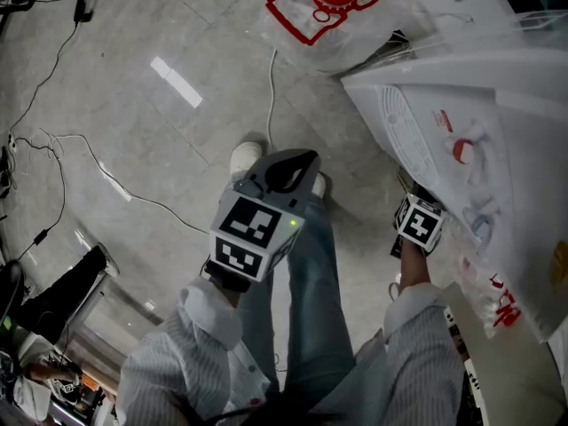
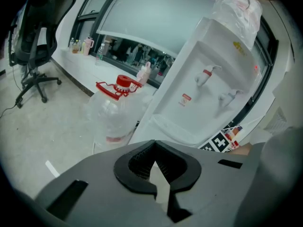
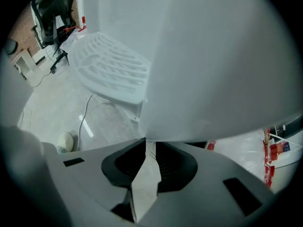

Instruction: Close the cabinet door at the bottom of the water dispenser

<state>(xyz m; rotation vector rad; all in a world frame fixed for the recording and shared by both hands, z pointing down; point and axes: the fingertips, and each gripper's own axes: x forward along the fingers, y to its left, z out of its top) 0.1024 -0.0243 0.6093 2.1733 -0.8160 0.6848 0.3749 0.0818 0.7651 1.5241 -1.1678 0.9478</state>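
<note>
The water dispenser stands at the right of the head view, seen from above. From there its top and front panel cover the lower cabinet, so the cabinet door can't be seen in that view. The door shows only in the right gripper view, as a broad white panel, the cabinet door. It fills the upper right of that view, so close that no handle or hinge can be made out. The right hand-held gripper points steeply down, its jaws drawn in on the lower corner of that panel. The tips pinch the door's edge, and the panel hides most of the contact. To the left of the door the ribbed drip tray juts out above the floor. In the head view this gripper's marker cube sits tight against the dispenser front and covers its jaws. The left hand-held gripper is held well away from the dispenser, over the person's leg. Its jaw tips are together with nothing between them. Beyond it a large water bottle with a red cap stands on the floor beside the dispenser, wrapped in clear plastic. An office chair sits at the far left, half lost in the dark rim. A white cable runs across the floor toward a shoe — where it ends can't be seen.
</note>
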